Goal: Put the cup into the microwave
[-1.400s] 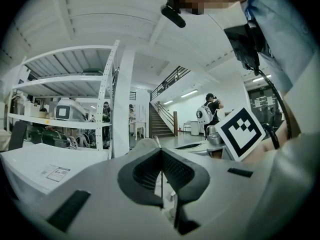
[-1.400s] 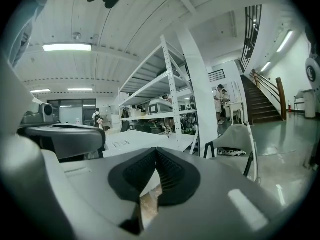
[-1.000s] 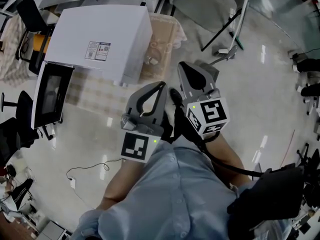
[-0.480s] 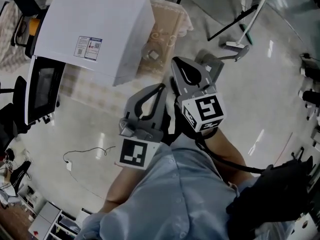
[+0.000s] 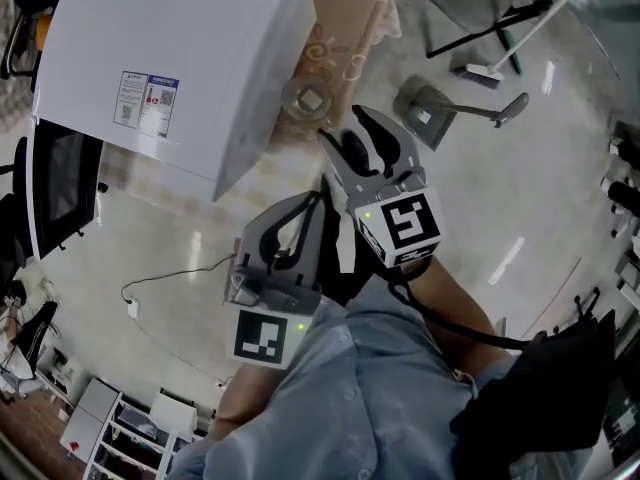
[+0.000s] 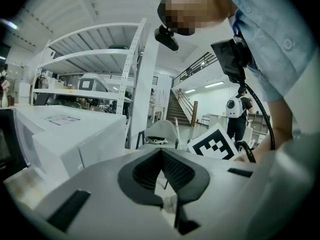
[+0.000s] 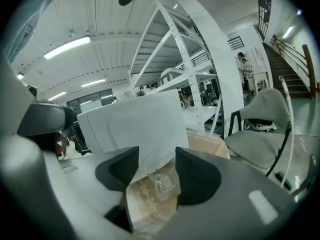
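Note:
A clear glass cup (image 5: 305, 98) stands on a beige patterned tablecloth (image 5: 350, 28), just right of the white microwave (image 5: 180, 58). The microwave's dark front (image 5: 60, 178) faces left. My right gripper (image 5: 345, 128) points at the cup from just short of it, and its jaws are opening with nothing between the pads. In the right gripper view the cup (image 7: 160, 176) shows through the gap of the right gripper (image 7: 157, 156), with the microwave (image 7: 130, 121) behind it. My left gripper (image 5: 318, 198) hangs lower and nearer to me, shut and empty; its tips meet in the left gripper view (image 6: 161, 151).
A grey chair base (image 5: 430, 113) and a broom (image 5: 500, 58) are on the shiny floor to the right of the table. A thin cable (image 5: 170, 273) lies on the floor at left. White shelving (image 5: 110, 428) stands at the lower left. A grey chair (image 7: 270, 114) sits beyond the table.
Both grippers have sunk and come closer to the table and the cup. The right gripper's jaws, shut before, now stand apart. The left gripper stays shut.

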Available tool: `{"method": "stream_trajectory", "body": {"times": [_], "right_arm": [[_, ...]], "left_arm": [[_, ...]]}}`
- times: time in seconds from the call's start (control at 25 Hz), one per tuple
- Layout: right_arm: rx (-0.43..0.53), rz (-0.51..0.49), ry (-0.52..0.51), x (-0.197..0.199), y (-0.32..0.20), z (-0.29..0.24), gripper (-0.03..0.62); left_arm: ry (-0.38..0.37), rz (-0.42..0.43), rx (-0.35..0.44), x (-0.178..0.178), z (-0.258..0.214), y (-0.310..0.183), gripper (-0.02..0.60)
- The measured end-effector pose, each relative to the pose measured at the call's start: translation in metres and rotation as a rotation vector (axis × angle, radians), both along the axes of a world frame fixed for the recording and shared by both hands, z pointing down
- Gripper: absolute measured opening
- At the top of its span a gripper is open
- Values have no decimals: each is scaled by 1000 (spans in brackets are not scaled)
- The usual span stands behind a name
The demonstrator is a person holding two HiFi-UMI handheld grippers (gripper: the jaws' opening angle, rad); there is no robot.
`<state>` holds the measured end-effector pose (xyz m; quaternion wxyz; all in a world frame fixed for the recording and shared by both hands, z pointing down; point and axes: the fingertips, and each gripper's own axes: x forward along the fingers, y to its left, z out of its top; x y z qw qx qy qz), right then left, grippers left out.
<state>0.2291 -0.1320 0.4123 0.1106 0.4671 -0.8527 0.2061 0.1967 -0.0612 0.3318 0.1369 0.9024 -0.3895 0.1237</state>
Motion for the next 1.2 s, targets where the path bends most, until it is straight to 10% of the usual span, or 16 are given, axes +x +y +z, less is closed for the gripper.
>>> {"method": "stream_trajectory", "body": {"times": [0.44,1.2], "right_arm": [[-102,-101,141,-31,-15,78,429],[-74,-305,312,-57,-43,121,459]], "left_arm": [[10,-67,-19,-19,24,-25,5],[2,-113,-74,-28,52,-52,5]]}}
